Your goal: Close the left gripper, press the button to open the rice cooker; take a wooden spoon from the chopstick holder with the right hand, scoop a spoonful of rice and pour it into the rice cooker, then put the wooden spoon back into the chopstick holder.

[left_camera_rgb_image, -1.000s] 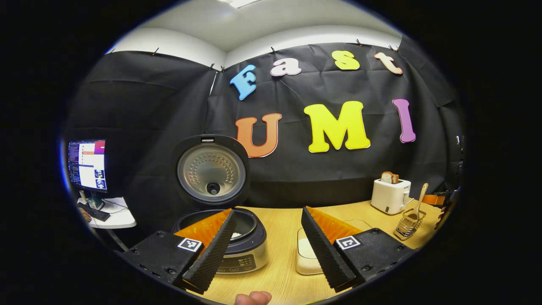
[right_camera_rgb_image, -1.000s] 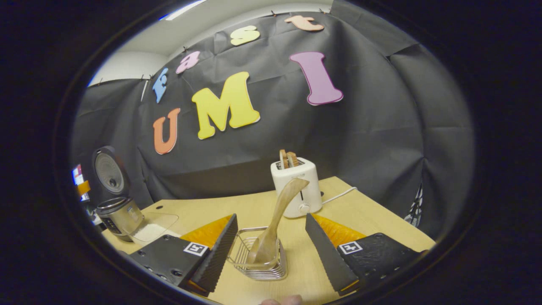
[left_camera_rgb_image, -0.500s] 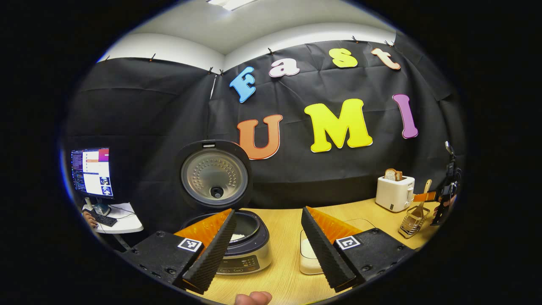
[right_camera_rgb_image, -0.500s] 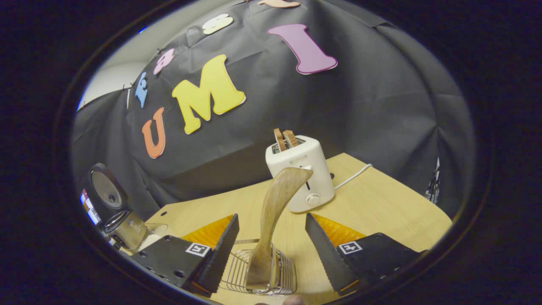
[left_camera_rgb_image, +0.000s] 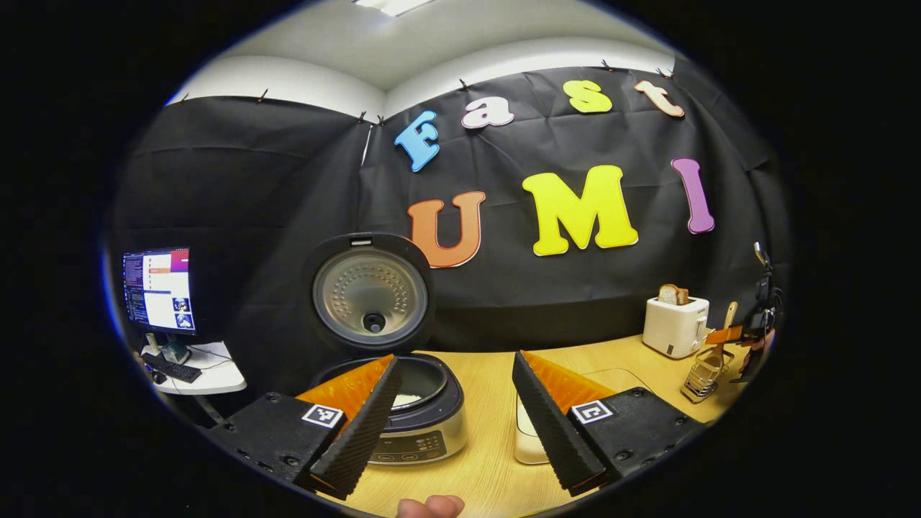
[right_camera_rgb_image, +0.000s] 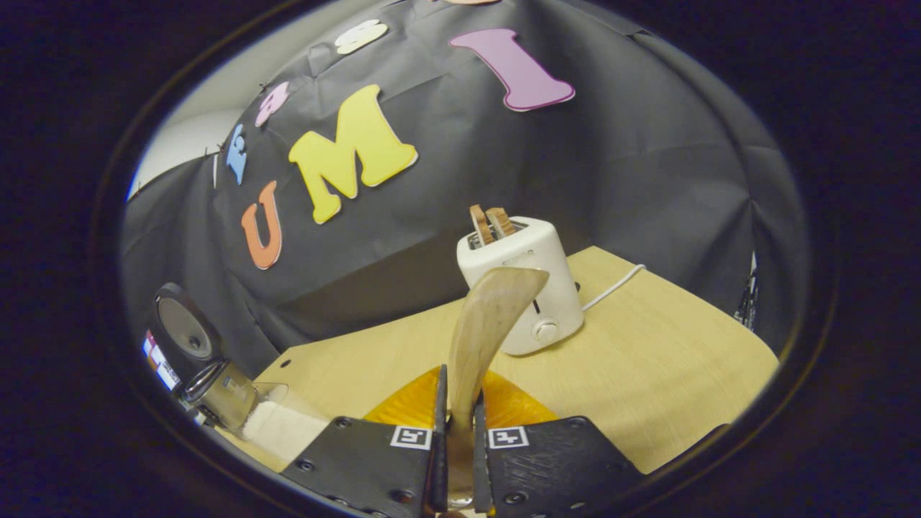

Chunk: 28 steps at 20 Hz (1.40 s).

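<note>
Right gripper (right_camera_rgb_image: 457, 460): both fingers pressed against the handle of the wooden spoon (right_camera_rgb_image: 483, 327), which rises upright between them; the bowl end is hidden below.
Left gripper (left_camera_rgb_image: 453, 424): jaws spread wide, holding nothing, poised above the table (left_camera_rgb_image: 482, 467) in front of the cooker.
Chopstick holder (left_camera_rgb_image: 701, 374): wire basket near the toaster (left_camera_rgb_image: 675, 327), at the table's far right; the spoon stands in it.
Rice cooker (left_camera_rgb_image: 403, 403): lid (left_camera_rgb_image: 368, 293) swung up, pot exposed with some white rice inside.
Rice container (left_camera_rgb_image: 529, 439): white tray just beside the cooker.
Progress: of 4 steps, 1 appears done (lid opened); spoon grasped, apparently not yet lifted out; scooping, pouring and returning remain.
</note>
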Motion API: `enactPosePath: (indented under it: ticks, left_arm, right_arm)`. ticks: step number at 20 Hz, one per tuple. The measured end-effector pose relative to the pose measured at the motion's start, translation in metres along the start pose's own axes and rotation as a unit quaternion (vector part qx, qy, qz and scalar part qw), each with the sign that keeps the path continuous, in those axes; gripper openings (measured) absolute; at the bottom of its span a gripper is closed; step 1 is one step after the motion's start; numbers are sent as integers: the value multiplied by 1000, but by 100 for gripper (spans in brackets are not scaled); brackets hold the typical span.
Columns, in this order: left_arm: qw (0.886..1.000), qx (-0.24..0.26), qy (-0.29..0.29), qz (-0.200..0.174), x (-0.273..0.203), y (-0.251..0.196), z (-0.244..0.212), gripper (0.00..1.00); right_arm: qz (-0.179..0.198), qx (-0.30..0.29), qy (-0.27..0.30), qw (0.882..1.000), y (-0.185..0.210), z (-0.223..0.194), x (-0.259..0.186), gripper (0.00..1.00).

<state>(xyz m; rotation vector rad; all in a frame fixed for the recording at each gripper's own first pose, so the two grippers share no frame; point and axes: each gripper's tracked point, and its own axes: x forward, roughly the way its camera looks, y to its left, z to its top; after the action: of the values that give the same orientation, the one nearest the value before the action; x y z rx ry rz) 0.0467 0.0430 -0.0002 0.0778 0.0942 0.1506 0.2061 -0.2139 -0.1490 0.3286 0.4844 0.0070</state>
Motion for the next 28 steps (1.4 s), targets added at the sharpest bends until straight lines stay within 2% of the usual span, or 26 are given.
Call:
enactPosePath:
  ticks: [4,12,17,18,19,24,28]
  left_arm:
    - [1000,-8,-2,-2,-1,4,-3,99]
    - [1000,-24,-4,-11,-4,16,-13,99]
    - [999,-36,-10,-24,-4,26,-17,99]
    - [999,-42,-9,-28,-4,27,-19,95]
    - [998,-44,-8,-34,-4,26,-21,99]
    - [999,-31,-12,-41,-6,39,-21,99]
    - [999,-20,-16,-26,-10,59,-20,99]
  right_arm:
    - [-10,-8,-14,1000,7,8,-9,0]
    - [-42,-80,-69,993,33,45,-34,0]
    - [-64,-126,-107,984,62,71,-51,0]
    - [-63,-130,-110,983,73,73,-54,0]
    - [-60,-133,-113,983,87,75,-56,0]
    - [-8,-145,-122,982,174,70,-56,0]
    - [37,-159,-106,981,246,48,-37,0]
